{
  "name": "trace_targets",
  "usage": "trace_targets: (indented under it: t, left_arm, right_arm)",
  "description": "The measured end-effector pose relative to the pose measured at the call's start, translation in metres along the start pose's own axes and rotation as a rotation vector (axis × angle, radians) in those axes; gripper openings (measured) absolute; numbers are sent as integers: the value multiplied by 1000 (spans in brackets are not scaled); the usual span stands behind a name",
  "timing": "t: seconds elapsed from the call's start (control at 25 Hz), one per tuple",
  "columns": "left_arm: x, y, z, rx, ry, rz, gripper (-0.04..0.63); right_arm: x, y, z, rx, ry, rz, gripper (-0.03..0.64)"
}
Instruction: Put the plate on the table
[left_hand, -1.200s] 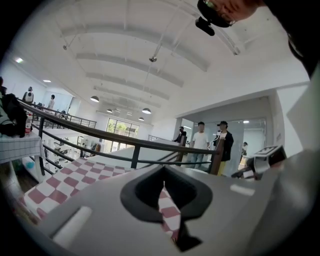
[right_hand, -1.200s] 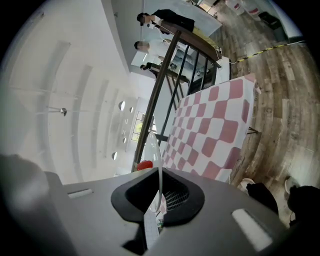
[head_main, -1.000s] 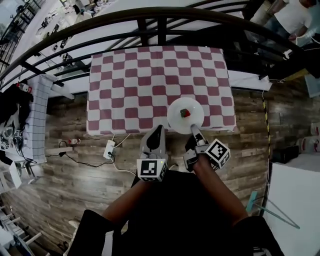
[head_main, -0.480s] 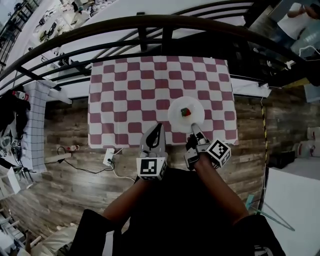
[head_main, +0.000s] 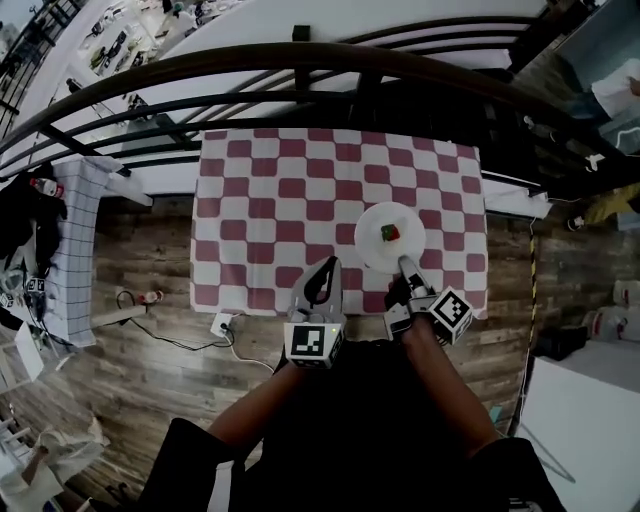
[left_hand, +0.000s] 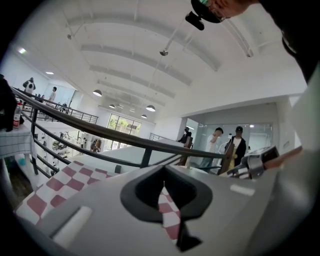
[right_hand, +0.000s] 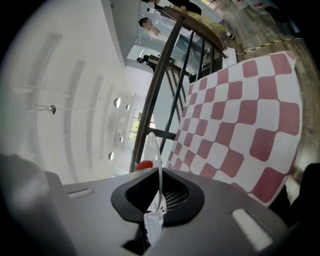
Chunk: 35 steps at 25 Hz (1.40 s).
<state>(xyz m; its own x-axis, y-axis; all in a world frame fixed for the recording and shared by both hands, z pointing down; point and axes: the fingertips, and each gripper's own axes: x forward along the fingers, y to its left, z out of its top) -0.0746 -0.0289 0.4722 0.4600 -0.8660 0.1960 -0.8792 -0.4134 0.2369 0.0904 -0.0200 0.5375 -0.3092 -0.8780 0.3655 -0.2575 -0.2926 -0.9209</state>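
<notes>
Looking down on the tabletop (head_main: 270, 200), draped in a red-and-white checked cloth. Over its near right part, close to its near edge: the white plate (head_main: 372, 245); impossible to tell whether resting on the cloth or hanging just above it. Clamped on the plate's rim, on the side toward the tabletop's near edge, jaws pinched onto that thin lip: the right hand-held gripper (head_main: 405, 263). Just off the tabletop's near edge, jaws together on nothing: the left hand-held gripper (head_main: 327, 265). Sitting near the plate's middle: a small red-and-green object (head_main: 390, 233). Likely worst outcome: setting down so close to the tabletop's near edge as to leave the plate overhanging, then tipping to the floor once let go. Next: letting go too soon, before full contact with the tabletop, and dropping it with a clatter. Also possible: slipping out of a one-sided pinch, with all the weight hung from one lip, or dragging and bunching the cloth by sliding rather than lowering. Smallest worry: tilting off level and sending the small object rolling away across the tabletop.
</notes>
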Motion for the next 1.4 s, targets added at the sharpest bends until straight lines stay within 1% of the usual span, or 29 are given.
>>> trace_targets:
  t: [0.12, 0.24, 0.36, 0.48, 0.52, 0.76, 0.88, 1.0, 1.24, 1.4]
  left_arm:
    - [7, 11, 7, -1, -2, 5, 11]
    - [15, 18, 9, -3, -3, 0, 11]
    - [18, 22, 11, -10, 9, 13, 11]
    - [24, 22, 12, -10, 3, 19, 11]
    - [27, 22, 12, -4, 6, 22, 11]
    - [38, 20, 11, -10, -14, 57, 11]
    - [43, 19, 12, -12, -18, 73, 11]
    - [51, 23, 11, 1, -9, 97, 11]
    - [63, 26, 8, 0, -10, 115, 11]
    - [76, 28, 11, -24, -11, 115, 11]
  right_arm:
    - [13, 3, 1, -8, -4, -10, 9]
    - [18, -2, -2, -13, 2, -64, 9]
    - [23, 3, -6, -9, 18, -34, 9]
    - [21, -2, -4, -21, 27, -67, 9]
    - [23, -2, -2, -23, 30, -64, 9]
    - [44, -1, 6, -37, 75, -12, 9]
    - [55, 0, 10, -51, 103, -11, 9]
    - [70, -4, 16, -55, 118, -16, 9]
    - [89, -17, 20, -62, 140, -8, 9]
    - [105, -16, 23, -63, 162, -16, 9]
